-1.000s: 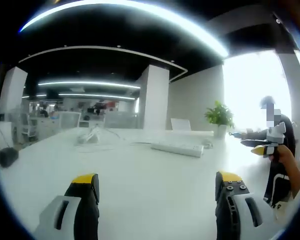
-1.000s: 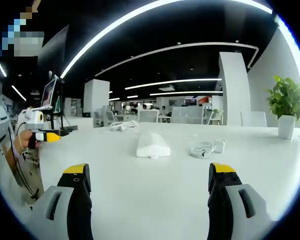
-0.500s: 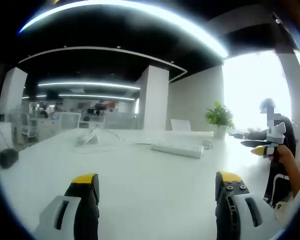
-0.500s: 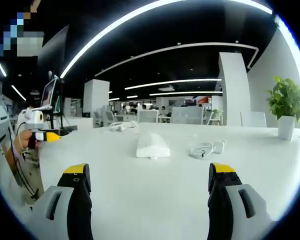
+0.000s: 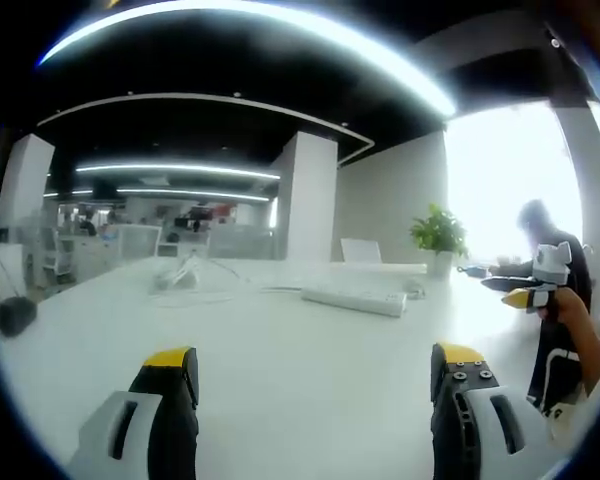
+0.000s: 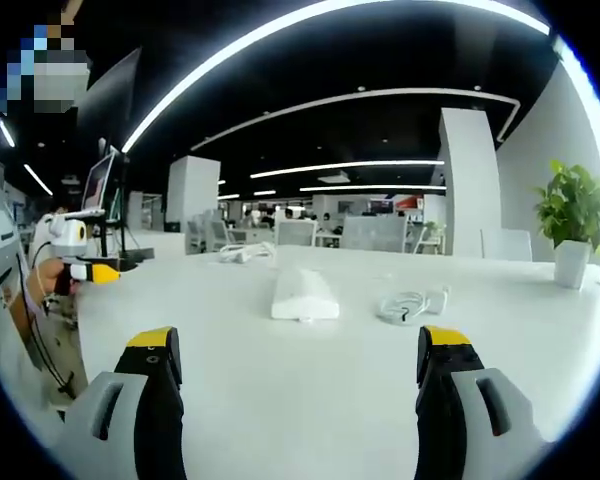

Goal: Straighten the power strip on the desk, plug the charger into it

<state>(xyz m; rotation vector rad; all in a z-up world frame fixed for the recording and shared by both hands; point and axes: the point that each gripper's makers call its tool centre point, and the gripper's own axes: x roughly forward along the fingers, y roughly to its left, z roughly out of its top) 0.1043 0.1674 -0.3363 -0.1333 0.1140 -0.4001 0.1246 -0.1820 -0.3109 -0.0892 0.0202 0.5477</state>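
Left gripper view
- Left gripper (image 5: pixel 312 372): fingers spread wide, nothing between them, low over the white desk (image 5: pixel 280 360).
- Power strip (image 5: pixel 354 297): far on the desk, right of centre, lying aslant to the near edge.
- Other cable (image 5: pixel 185 277): loose bundle, far left.
- Potted plant (image 5: pixel 438 236): far right.

Right gripper view
- Right gripper (image 6: pixel 298 367): fingers spread, empty.
- Power strip (image 6: pixel 304 293): ahead, end-on, well beyond the fingers.
- Charger (image 6: pixel 412 301): coiled white cable just right of the strip, apart from it.
- Handling, as a guess: strip is rigid, light, smooth plastic, likely to slide; nudge or pinch its narrow sides near one end.
- Charger: cable limp; take the hard plug body.
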